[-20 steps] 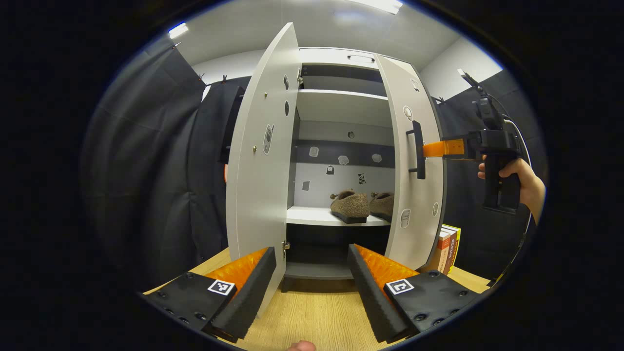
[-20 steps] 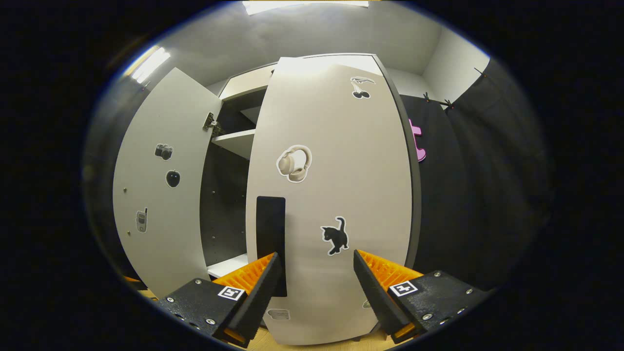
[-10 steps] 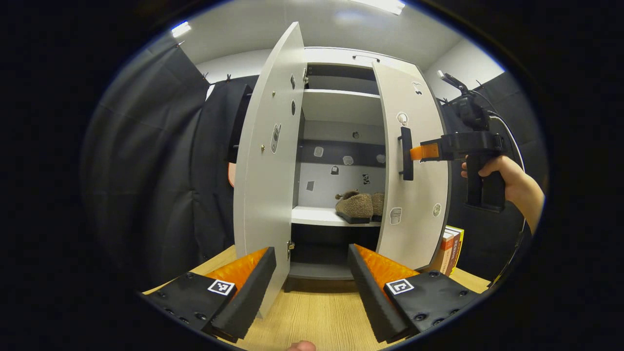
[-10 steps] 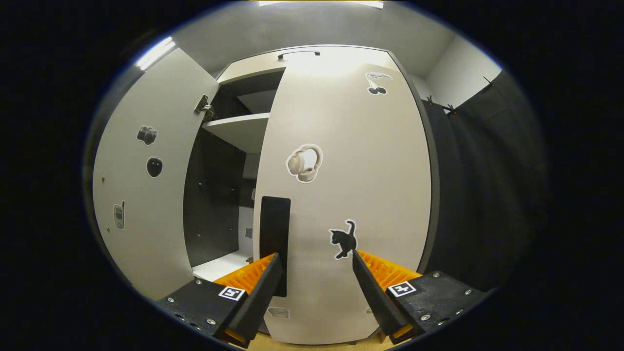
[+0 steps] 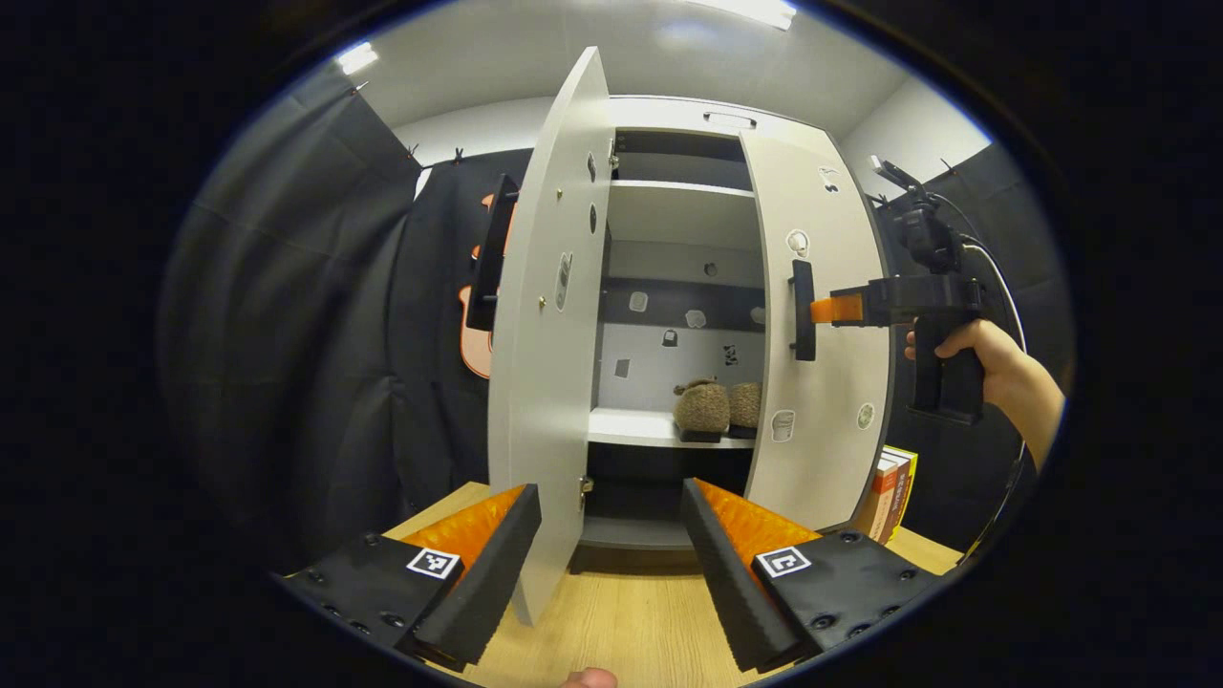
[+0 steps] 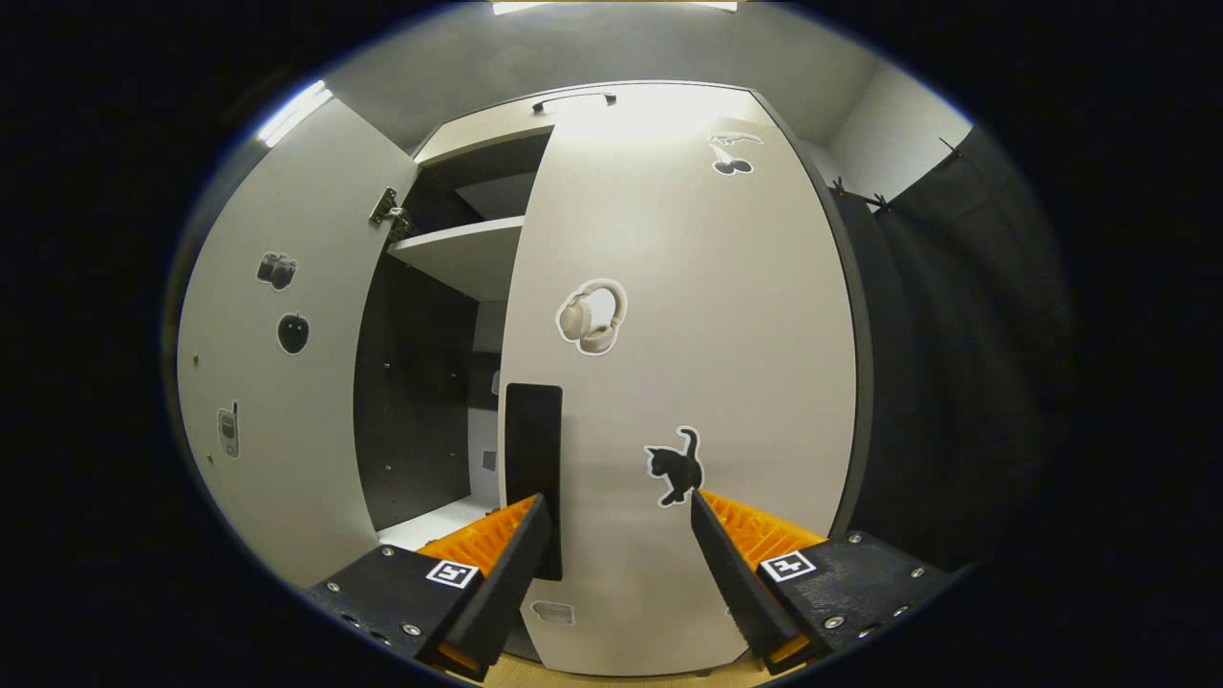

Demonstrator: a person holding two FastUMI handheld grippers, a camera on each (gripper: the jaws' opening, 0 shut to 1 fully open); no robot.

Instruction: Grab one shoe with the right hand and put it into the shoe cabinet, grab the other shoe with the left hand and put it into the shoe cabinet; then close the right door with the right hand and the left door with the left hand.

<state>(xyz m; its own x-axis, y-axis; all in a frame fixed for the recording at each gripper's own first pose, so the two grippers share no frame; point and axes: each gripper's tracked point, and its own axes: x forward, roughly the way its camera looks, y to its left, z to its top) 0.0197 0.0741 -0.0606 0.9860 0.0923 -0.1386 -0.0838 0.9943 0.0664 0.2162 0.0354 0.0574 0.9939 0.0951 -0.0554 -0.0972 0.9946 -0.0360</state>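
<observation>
The right tool (image 6: pixel 616 559), fingers spread wide and holding nothing, presses its tips against the front of the right door (image 6: pixel 688 382), just beside the door's black handle (image 6: pixel 533 468). The left tool (image 5: pixel 611 564), also wide open and empty, hangs over the wooden surface (image 5: pixel 621 626) with the left door (image 5: pixel 545 363) edge-on ahead of it. Both shoes (image 5: pixel 715 409) sit on the cabinet shelf (image 5: pixel 631 428), beyond the doors.

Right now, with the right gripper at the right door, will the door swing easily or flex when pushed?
The right door looks like a flat rigid panel, so it will probably not flex. It hangs partly open, so a light push from the right gripper beside the black handle should swing it. Unlatched, it may rebound.
</observation>
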